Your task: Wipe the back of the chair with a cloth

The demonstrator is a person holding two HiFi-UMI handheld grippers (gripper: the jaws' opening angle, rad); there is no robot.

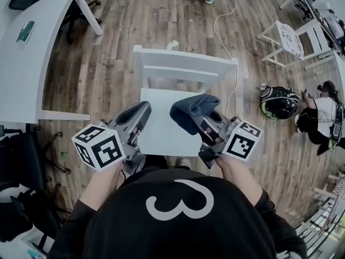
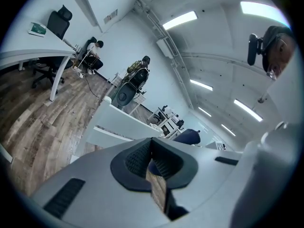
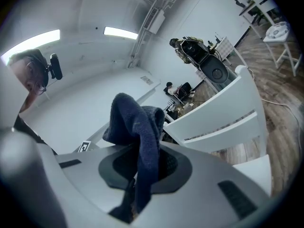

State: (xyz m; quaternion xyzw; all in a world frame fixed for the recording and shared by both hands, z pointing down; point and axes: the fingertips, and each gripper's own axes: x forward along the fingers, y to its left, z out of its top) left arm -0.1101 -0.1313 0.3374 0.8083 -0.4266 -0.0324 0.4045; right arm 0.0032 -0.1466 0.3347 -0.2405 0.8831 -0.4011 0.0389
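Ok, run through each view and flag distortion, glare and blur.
Head view: fisheye bends the floorboards; light even, chair sharp. Left gripper view: dark round vignette, ceiling lights blown out, near jaws soft. Right gripper view: same vignette and glare; cloth fairly sharp.

- Bright, even indoor light; the ceiling light strips (image 2: pixel 180 19) glare at the top of both gripper views.
- Heavy fisheye bending, with black corners in the gripper views.
- The white chair (image 1: pixel 160 122) nearly washes out; shadows on the floor (image 1: pixel 108 63) are soft.
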